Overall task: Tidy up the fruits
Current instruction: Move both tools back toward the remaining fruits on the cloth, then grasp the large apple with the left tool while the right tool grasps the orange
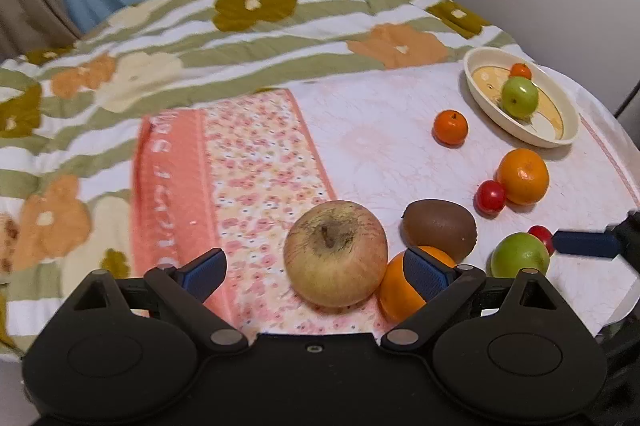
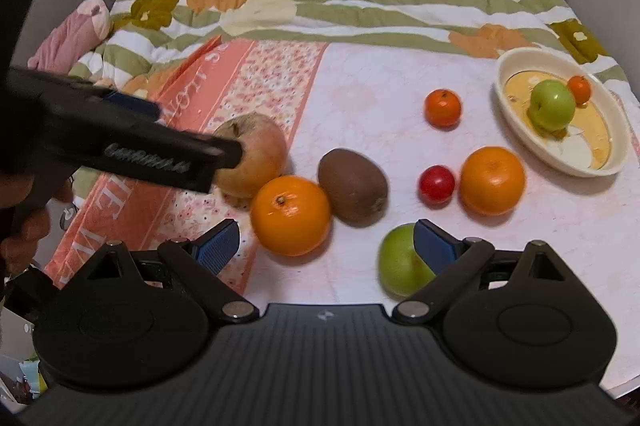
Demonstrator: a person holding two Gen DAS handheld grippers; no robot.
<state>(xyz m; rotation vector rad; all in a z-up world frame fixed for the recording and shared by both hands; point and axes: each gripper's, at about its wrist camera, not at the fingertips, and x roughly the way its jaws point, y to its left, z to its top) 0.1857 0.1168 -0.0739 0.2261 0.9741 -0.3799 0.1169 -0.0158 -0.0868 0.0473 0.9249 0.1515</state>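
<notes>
Left gripper [image 1: 316, 268] spread wide, empty, above the large apple [image 1: 335, 253] at its 12 o'clock. Apple looks firm, weighty, smooth-skinned: grip across the widest girth (stem up). Right gripper [image 2: 326, 244] likewise wide. Bowl [image 1: 476, 60] lies far, 2 o'clock.

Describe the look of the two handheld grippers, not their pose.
Both are matte black, with two round pivot housings and angled linkage arms ending in ribbed blue finger pads. The left gripper has a smooth body; the right gripper has a ribbed top. No cables or sleeves show.
</notes>
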